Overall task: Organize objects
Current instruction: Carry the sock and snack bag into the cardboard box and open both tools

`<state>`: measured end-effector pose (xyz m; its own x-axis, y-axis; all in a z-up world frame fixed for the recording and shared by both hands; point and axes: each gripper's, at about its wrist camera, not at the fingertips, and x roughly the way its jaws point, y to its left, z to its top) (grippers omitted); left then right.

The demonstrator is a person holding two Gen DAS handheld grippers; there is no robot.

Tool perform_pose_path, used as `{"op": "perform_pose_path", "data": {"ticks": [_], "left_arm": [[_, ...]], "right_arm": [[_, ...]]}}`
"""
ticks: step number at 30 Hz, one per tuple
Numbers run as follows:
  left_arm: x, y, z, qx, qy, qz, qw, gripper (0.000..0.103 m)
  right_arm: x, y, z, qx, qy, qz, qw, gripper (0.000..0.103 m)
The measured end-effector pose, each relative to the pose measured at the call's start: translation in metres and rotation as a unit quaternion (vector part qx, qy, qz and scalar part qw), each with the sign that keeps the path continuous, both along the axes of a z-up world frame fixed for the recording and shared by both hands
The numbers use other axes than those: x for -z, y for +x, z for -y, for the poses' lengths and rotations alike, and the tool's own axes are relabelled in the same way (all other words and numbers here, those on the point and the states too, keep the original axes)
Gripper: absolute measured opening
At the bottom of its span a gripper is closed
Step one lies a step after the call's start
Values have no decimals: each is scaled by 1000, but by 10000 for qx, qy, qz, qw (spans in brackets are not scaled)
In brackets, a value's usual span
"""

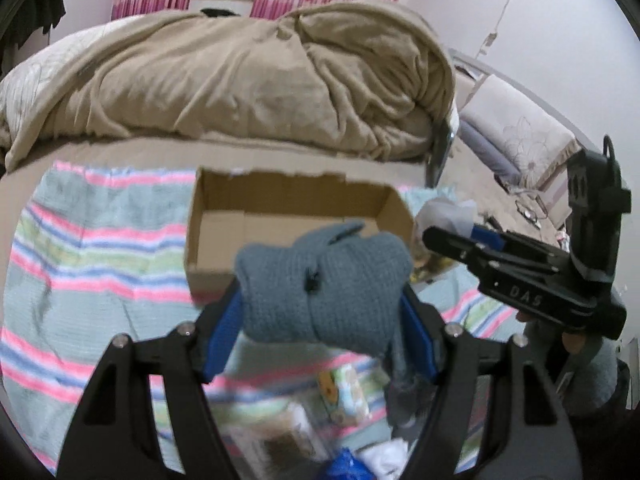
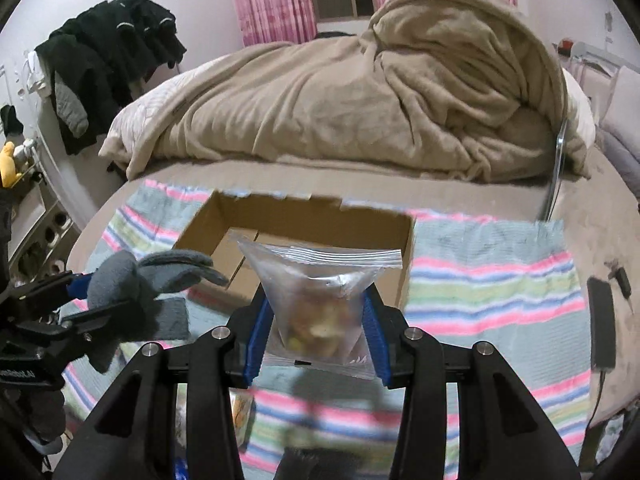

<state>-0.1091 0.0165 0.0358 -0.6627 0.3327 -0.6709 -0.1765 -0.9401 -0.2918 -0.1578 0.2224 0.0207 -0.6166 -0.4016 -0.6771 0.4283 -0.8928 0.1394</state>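
Two grippers are up over the bed, each carrying one thing. The left gripper [image 1: 320,312] has its jaws clamped on one grey knitted glove [image 1: 324,292], bunched into a roll and held clear of the bedding; from the right wrist view the same glove [image 2: 132,280] sticks out at the left edge with its fingers pointing toward the box. Below it in the left wrist view lie a few small items, too blurred to count or name.

In the middle sits one open cardboard box [image 1: 224,216], resting on one striped towel [image 1: 100,248] of pink, blue, green and grey bands spread over the mattress. The part of the box floor that shows is bare [image 2: 240,236].

The right gripper [image 2: 316,328] has its jaws clamped on one clear zip bag [image 2: 320,276] with yellowish contents, held just in front of the box's near wall. In the left wrist view this gripper [image 1: 452,242] reaches in from the right.

Behind the box, one tan blanket [image 2: 360,100] is heaped across the bed. At the right edge of the mattress lies one dark phone [image 2: 602,320] with a cable.
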Motion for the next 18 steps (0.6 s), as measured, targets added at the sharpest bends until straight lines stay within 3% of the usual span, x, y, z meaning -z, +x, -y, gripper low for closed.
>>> {"op": "perform_pose_path", "data": {"ticks": [6, 18], "left_arm": [[-6, -31, -3, 11, -92, -190, 9998, 72], [51, -84, -7, -92, -188, 504, 9985, 75]], "right_arm": [[-5, -21, 1, 47, -29, -93, 9999, 46], [23, -56, 6, 169, 33, 217, 9996, 46]]}}
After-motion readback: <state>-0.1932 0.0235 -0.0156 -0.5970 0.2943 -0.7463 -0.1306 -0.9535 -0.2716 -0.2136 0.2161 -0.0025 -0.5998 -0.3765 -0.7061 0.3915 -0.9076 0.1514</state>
